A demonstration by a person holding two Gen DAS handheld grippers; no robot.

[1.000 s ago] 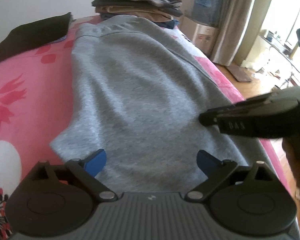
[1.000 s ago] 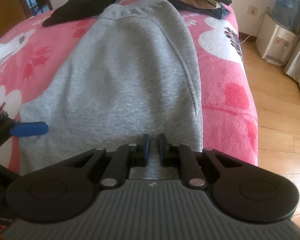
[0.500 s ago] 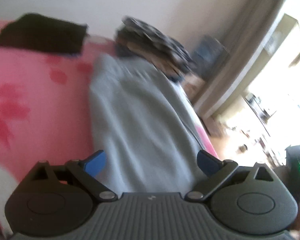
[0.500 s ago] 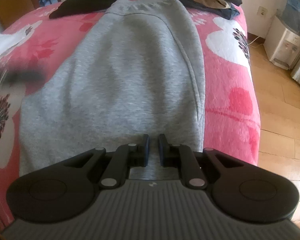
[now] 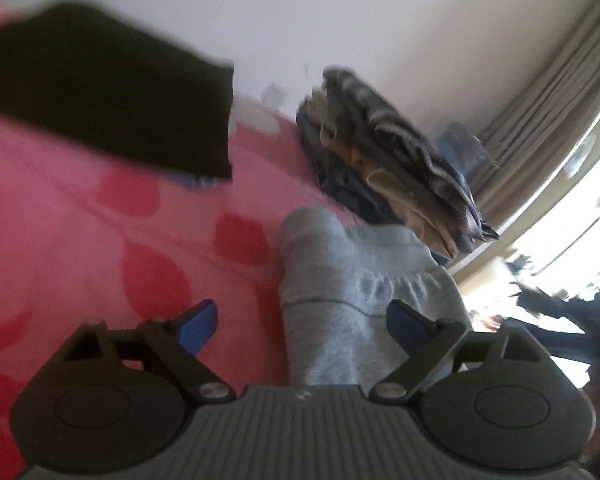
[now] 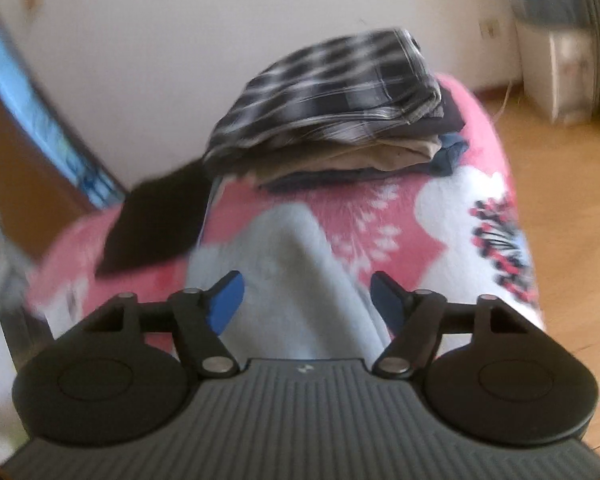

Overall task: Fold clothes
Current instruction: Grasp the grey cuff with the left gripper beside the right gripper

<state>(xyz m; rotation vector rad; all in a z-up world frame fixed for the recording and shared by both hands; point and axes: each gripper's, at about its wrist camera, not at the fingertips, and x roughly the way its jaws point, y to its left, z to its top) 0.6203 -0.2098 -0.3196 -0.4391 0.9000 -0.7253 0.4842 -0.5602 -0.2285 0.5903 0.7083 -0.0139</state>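
Now both grippers' jaws are apart, left gripper [image 5: 300, 322] closing, right gripper [image 6: 306, 300] opening, over grey sweatpants [image 6: 296, 280] on pink flower blanket [image 6: 452, 200]; folded clothes stack [image 6: 340, 112] ahead by white wall [image 6: 180, 40].

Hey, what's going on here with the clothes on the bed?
A person with a gripper in each hand is folding clothes on a pink bed. Both grippers now face the far end of the gray garment. The left gripper is closing slightly, the right gripper is opening; neither grips the cloth. A folded stack and a black garment lie beyond.
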